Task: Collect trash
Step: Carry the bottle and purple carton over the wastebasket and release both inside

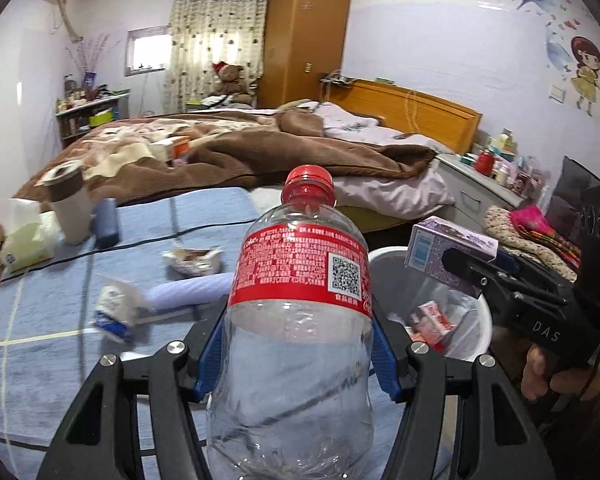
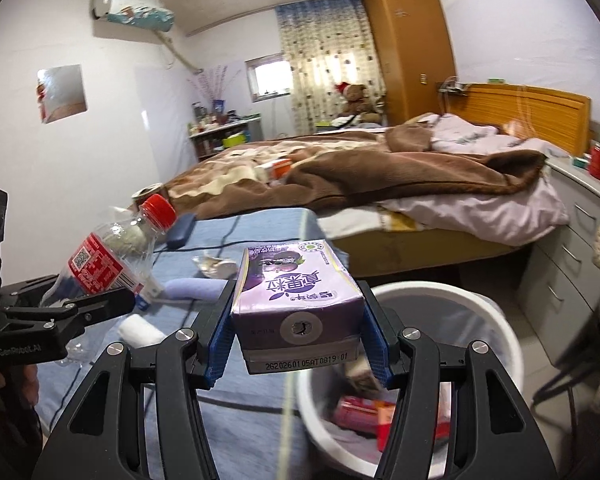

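My left gripper (image 1: 296,354) is shut on an empty clear plastic bottle (image 1: 300,320) with a red cap and red label, held upright above the blue cloth. The bottle also shows in the right wrist view (image 2: 104,260), at the left. My right gripper (image 2: 296,344) is shut on a purple drink carton (image 2: 296,304), held over the rim of the white trash bin (image 2: 512,344). The left wrist view shows that carton (image 1: 448,254) above the bin (image 1: 486,316). The bin holds red and pink packaging (image 1: 434,320).
On the blue cloth (image 1: 40,360) lie a crumpled wrapper (image 1: 192,260), a white and blue packet (image 1: 114,312), a lavender roll (image 1: 192,290), a paper cup (image 1: 70,204), a tissue pack (image 1: 24,240). Behind is a bed with a brown blanket (image 1: 260,148). Grey drawers (image 2: 572,248) stand right.
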`<move>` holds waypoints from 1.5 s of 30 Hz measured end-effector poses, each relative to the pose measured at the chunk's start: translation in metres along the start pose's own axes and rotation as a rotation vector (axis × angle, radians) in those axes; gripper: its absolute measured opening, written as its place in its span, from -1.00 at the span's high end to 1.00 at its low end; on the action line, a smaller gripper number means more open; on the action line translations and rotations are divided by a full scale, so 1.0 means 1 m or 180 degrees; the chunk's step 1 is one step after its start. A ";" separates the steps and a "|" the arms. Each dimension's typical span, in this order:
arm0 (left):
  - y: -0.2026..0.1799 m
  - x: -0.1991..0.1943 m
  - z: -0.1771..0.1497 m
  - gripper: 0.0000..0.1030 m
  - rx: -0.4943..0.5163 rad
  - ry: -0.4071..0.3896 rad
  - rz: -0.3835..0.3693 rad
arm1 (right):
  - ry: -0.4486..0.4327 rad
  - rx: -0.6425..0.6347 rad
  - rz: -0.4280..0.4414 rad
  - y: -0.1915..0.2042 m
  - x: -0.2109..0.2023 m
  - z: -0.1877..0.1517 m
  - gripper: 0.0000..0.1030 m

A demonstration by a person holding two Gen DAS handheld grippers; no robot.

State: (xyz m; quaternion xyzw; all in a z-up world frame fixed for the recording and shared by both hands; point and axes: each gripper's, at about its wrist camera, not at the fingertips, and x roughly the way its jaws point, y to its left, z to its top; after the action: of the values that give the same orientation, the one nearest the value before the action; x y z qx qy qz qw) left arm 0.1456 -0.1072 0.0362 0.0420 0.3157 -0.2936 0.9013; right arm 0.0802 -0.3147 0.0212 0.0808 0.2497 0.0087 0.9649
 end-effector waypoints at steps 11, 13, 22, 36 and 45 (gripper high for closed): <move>-0.068 0.035 0.004 -0.25 0.0364 0.0096 -0.0163 | -0.0007 0.0148 -0.0456 -0.047 -0.012 -0.009 -0.12; -0.077 0.041 0.004 -0.25 0.0403 0.0125 -0.0191 | 0.0016 0.0160 -0.0530 -0.054 -0.012 -0.012 -0.12; -0.114 0.071 0.002 -0.25 0.0522 0.0310 -0.0377 | 0.0240 0.0264 -0.0741 -0.080 -0.009 -0.025 -0.12; -0.135 0.113 0.005 -0.25 0.0492 0.0541 -0.0564 | 0.0565 0.0238 -0.0902 -0.097 0.013 -0.037 -0.14; -0.131 0.115 0.005 -0.38 0.0427 0.0510 -0.0559 | 0.0544 0.0199 -0.0967 -0.095 0.010 -0.037 -0.33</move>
State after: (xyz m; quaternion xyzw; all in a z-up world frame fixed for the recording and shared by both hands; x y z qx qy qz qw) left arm 0.1476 -0.2743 -0.0142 0.0978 0.3687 -0.3875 0.8392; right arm 0.0688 -0.4024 -0.0302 0.0710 0.3403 -0.1381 0.9274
